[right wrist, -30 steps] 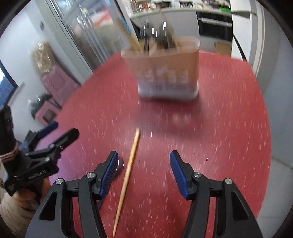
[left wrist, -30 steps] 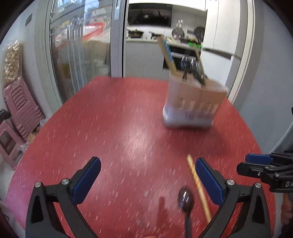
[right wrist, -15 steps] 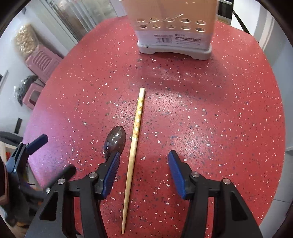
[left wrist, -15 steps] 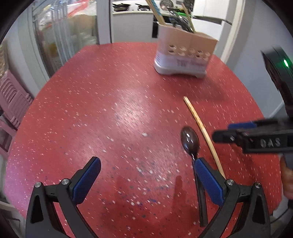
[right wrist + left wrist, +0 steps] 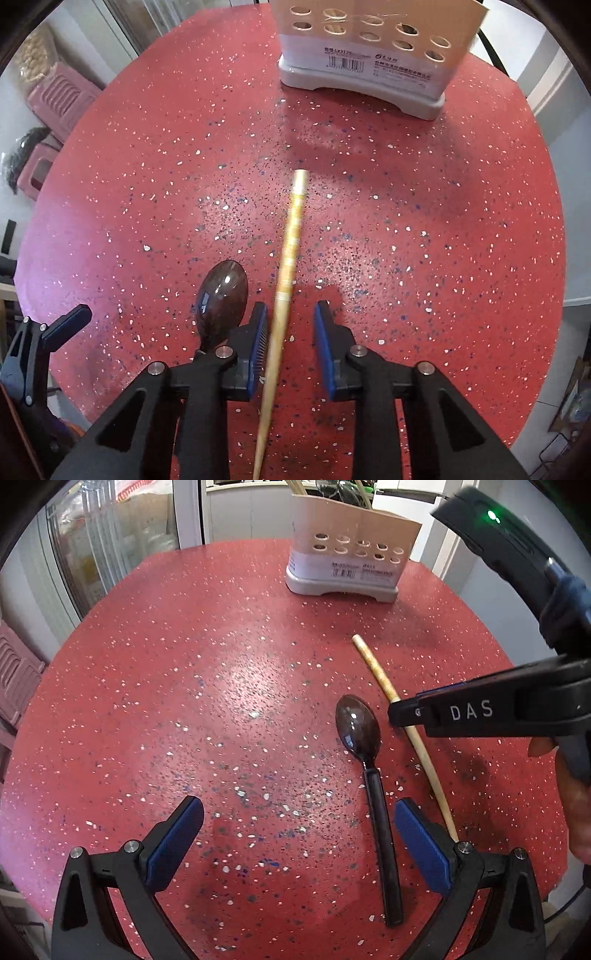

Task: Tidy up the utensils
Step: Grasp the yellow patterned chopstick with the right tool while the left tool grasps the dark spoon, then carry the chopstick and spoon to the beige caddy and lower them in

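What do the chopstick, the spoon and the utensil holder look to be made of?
Chopstick: likely bamboo or wood, pale tan, matte, faint banding. Spoon: probably plastic, dark brown, glossy bowl with reflections, black handle. Utensil holder: seemingly plastic, smooth cream wall with round holes, grey base.

Worktop (image 5: 184, 701): red speckled surface, smooth, slight sheen. Spoon (image 5: 360, 731): dark glossy plastic bowl, matt black handle. Chopstick (image 5: 288, 258): pale wood, smooth. Utensil holder (image 5: 351, 565): matt off-white plastic, paper label. Tongs: matt black plastic, ribbed blue pads (image 5: 260, 343).
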A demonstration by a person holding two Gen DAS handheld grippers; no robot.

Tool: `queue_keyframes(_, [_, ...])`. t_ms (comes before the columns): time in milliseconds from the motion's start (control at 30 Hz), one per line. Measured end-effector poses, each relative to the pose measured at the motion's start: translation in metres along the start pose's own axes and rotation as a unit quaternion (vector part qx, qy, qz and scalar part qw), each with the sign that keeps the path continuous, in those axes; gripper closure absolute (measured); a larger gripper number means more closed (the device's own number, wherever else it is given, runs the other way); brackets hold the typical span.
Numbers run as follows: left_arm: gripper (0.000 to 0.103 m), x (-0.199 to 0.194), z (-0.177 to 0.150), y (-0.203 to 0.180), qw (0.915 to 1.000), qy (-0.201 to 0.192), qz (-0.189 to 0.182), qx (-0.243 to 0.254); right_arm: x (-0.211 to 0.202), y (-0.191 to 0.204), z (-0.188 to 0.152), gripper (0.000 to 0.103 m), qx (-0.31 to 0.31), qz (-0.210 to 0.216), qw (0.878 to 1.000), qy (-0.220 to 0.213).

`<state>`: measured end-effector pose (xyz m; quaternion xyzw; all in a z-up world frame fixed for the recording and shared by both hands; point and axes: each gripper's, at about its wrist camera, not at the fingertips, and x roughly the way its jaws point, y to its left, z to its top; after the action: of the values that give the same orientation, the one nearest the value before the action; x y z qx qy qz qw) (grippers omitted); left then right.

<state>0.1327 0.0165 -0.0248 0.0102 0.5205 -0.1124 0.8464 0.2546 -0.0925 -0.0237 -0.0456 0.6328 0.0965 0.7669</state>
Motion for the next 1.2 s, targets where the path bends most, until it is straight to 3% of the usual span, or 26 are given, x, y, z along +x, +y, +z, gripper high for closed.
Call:
queue_keyframes(133, [0.0, 0.005, 0.003, -0.005, 1.0, 0.009, -0.001, 0.004, 0.004, 0.008, 0.004, 0.078, -0.017, -0.013, 1.0, 0.008])
queue_keyframes(200, [0.0, 0.007, 0.006, -0.008, 0.9999, 0.012, -0.001, 0.006, 0.004, 0.002, 0.006, 0.09, -0.022, -0.023, 0.999, 0.008])
queue_keyframes(267, [0.0, 0.009, 0.008, -0.012, 0.9997, 0.02, 0.003, 0.013, 0.004, -0.003, 0.006, 0.094, -0.021, -0.016, 1.0, 0.006])
queue_keyframes(400, [0.002, 0.018, 0.012, -0.023, 0.9987, 0.038, 0.017, 0.031, 0.005, -0.017, 0.006, 0.095, -0.005, 0.017, 1.0, 0.002])
queue_keyframes(533, [0.013, 0.021, 0.017, -0.036, 0.9967, 0.053, 0.014, 0.06, 0.002, -0.028, -0.001, 0.095, 0.004, 0.054, 0.999, -0.002])
queue_keyframes(700, [0.015, 0.029, 0.03, -0.055, 0.9897, 0.102, 0.001, 0.1, -0.012, -0.04, -0.009, 0.095, 0.002, 0.076, 0.997, -0.023])
queue_keyframes(867, [0.015, 0.038, 0.045, -0.061, 0.9824, 0.15, 0.001, 0.111, -0.034, -0.061, -0.021, 0.095, 0.012, 0.104, 0.993, -0.045])
queue_keyframes(933, [0.026, 0.039, 0.05, -0.063, 0.9817, 0.154, -0.003, 0.113, -0.041, -0.071, -0.025, 0.095, 0.017, 0.114, 0.992, -0.055])
queue_keyframes(1000, [0.062, 0.04, 0.057, -0.065, 0.9813, 0.156, -0.004, 0.113, -0.05, -0.078, -0.027, 0.095, 0.021, 0.12, 0.991, -0.062])
queue_keyframes(1200, [0.064, 0.039, 0.067, -0.055, 0.9859, 0.144, -0.014, 0.084, -0.063, -0.09, -0.032, 0.095, 0.031, 0.139, 0.987, -0.08])
